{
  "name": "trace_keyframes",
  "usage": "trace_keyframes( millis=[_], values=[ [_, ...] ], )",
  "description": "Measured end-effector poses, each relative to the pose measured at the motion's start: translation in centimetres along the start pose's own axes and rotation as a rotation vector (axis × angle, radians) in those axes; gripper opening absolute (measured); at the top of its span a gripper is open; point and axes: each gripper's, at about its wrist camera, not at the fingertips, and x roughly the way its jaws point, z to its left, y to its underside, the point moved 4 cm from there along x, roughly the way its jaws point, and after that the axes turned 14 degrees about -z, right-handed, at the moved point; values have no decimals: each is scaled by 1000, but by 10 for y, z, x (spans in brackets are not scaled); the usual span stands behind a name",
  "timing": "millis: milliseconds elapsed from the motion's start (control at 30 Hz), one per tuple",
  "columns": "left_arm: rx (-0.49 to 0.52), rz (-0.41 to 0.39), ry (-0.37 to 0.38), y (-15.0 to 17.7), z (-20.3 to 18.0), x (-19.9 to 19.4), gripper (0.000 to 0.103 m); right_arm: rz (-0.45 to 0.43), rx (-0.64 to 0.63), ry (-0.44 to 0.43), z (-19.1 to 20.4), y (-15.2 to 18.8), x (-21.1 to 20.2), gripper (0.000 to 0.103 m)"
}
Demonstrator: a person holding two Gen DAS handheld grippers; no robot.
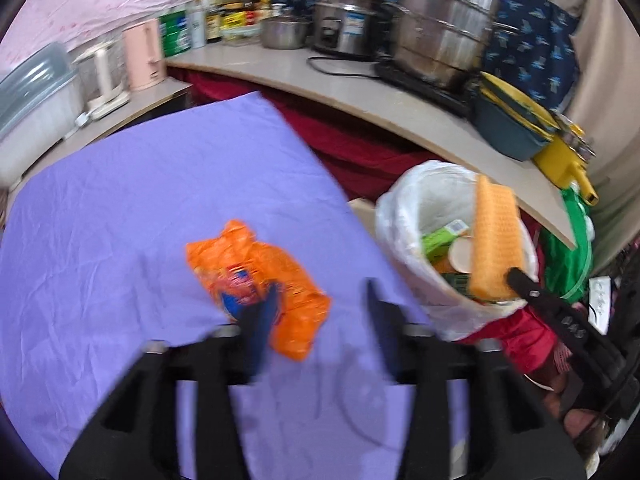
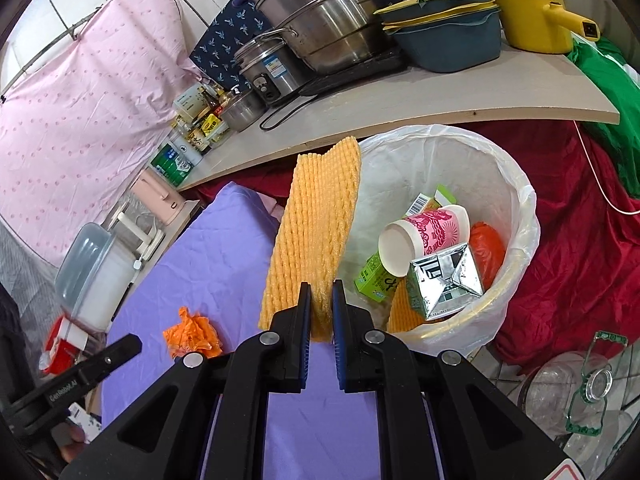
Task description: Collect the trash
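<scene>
A crumpled orange wrapper [image 1: 256,276] lies on the purple cloth [image 1: 140,220]. My left gripper [image 1: 322,316] hangs open just above the cloth, its left finger over the wrapper's near edge and nothing between its fingers. My right gripper [image 2: 321,304] is shut on the lower end of a yellow foam net sleeve [image 2: 316,232], which stands up beside the near rim of the white-lined bin [image 2: 524,216]. A pink paper cup [image 2: 428,236], a green carton [image 2: 374,280], a flattened silver carton [image 2: 444,280] and an orange bag [image 2: 486,252] lie inside the bin. The right wrist view also shows the wrapper [image 2: 192,334].
Behind the bin runs a counter [image 2: 400,112] with steel pots, a rice cooker, blue basins, a yellow pot and bottles. Red cloth [image 2: 580,260] drapes beneath it. Glass jars [image 2: 580,392] stand on the floor to the right. A lidded plastic box [image 2: 92,276] sits left of the purple cloth.
</scene>
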Motion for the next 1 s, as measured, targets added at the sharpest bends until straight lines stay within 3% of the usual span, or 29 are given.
trace_keyframes(
  millis=[267, 333, 600, 700, 767, 833, 900, 933, 1000],
  values=[
    [-132, 89, -86, 31, 37, 24, 72, 32, -9, -28, 13, 13, 17, 10],
    [-135, 97, -102, 35, 37, 32, 77, 42, -17, -34, 17, 17, 22, 10],
    [-144, 180, -165, 52, 33, 72, 77, 54, -16, -41, 23, 18, 33, 10],
    [-135, 198, -156, 56, 30, 82, 65, 55, -17, -40, 24, 17, 36, 10],
    [-116, 190, -130, 54, 25, 81, 50, 56, -17, -41, 23, 16, 36, 10],
    [-118, 199, -89, 54, 21, 81, 27, 57, -17, -41, 23, 16, 38, 10],
    [-97, 190, -81, 51, 17, 78, 18, 56, -12, -38, 24, 16, 38, 10],
    [-87, 186, -72, 50, 14, 76, 5, 56, -10, -38, 23, 16, 38, 10],
    [-93, 195, -51, 49, 12, 75, 3, 52, -11, -37, 23, 14, 38, 10]
  ],
)
